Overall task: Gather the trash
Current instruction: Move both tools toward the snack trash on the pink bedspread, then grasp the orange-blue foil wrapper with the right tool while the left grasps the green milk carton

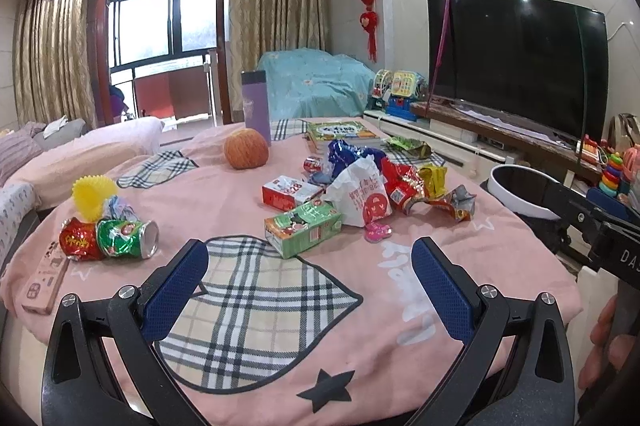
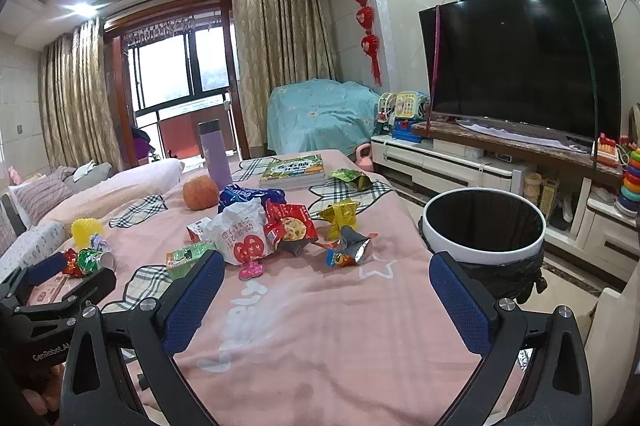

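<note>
Trash lies scattered over the pink cloth (image 1: pixel 248 210) that covers the bench, most of it heaped around one landmark, the white paper bag (image 1: pixel 362 194) with red print near the bench's middle. Largest to smallest from there: the television (image 2: pixel 520 66) stands well beyond the bag on a low cabinet at the right wall. The bin (image 2: pixel 482 226), white-rimmed with a black liner, stands off the bench edge to the right of the bag. A book (image 2: pixel 294 170) lies behind the bag at the far end of the bench, with a purple flask (image 2: pixel 214 154) upright to its left. The left tool (image 1: pixel 310 280) hovers nearer the camera than the bag, its blue pads spread wide and holding nothing. The right tool (image 2: pixel 326 300) likewise hangs nearer than the bag, fingers wide apart and empty. An orange ball-like fruit (image 1: pixel 246 149) sits behind and left of the bag. A green drink carton (image 1: pixel 304 228) lies just in front of the bag, a red-and-white carton (image 1: pixel 290 192) just to its left. Red, yellow and silver snack wrappers (image 1: pixel 424 188) touch the bag's right side, a blue wrapper (image 1: pixel 346 152) behind it. A crushed green can (image 1: pixel 128 238) lies well to the left of the bag, beside a yellow spiky cup (image 1: pixel 93 195).
</note>
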